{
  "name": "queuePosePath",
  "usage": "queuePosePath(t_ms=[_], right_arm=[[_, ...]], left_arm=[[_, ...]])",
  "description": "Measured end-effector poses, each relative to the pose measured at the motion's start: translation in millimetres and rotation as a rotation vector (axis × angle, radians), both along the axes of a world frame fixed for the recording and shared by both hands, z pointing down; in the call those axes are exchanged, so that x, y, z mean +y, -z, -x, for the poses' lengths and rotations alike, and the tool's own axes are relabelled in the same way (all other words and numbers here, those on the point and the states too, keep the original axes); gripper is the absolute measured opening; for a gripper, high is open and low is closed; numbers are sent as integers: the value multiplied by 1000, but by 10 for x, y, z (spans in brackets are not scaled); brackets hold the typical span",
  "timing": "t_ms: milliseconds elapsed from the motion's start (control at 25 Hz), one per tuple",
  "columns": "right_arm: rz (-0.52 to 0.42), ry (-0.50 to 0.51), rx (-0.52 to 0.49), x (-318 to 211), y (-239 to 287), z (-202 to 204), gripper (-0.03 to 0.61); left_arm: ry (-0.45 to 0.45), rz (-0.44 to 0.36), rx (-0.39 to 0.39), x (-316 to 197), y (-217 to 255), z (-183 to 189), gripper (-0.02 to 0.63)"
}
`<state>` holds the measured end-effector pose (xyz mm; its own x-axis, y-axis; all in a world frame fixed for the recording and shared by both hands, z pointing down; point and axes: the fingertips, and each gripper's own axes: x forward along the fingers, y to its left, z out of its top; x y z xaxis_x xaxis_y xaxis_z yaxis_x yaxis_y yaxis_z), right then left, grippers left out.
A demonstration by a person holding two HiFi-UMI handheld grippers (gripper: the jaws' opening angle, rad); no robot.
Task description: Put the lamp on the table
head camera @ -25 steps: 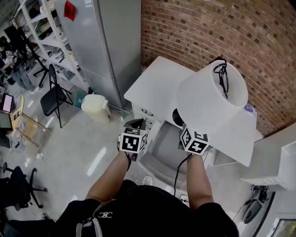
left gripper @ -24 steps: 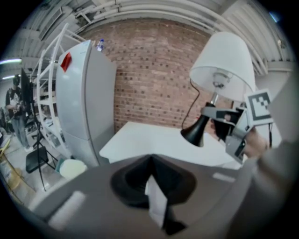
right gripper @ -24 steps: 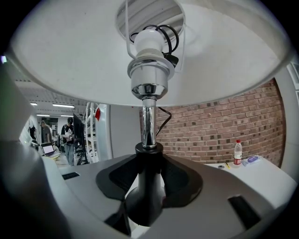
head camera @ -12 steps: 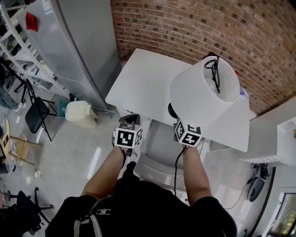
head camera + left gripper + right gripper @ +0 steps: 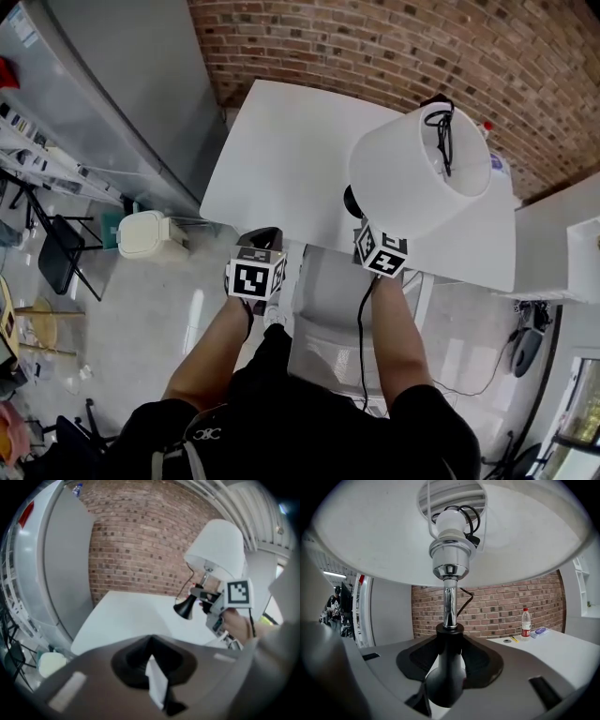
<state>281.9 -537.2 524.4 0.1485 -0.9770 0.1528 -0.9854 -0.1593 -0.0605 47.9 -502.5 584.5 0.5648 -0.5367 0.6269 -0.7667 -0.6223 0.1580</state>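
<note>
My left tool (image 5: 150, 644) closed, empty, just short of the bench (image 5: 281, 159), my right tool (image 5: 450, 634) clamped on the black base of the table lamp (image 5: 412, 183), shade aloft over the bench's near edge, brick wall (image 5: 375, 47) behind the bench.

Head camera: we look steeply down from above onto the white surface (image 5: 281, 159) against the brick wall (image 5: 375, 37). Left gripper view: low, off the surface's near edge, facing the wall across it. Right gripper view: very close under the lamp (image 5: 449, 597), looking up its stem. All three share lamp, surface, wall.
</note>
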Motion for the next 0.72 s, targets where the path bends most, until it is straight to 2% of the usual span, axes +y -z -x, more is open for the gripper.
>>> queuePosePath(t_ms=[280, 720], right_arm=[[41, -7, 18, -484, -485, 49, 146], [105, -59, 31, -1045, -996, -94, 146]], left_arm=[[5, 60, -32, -142, -353, 180, 2], [8, 67, -62, -393, -522, 318, 2]])
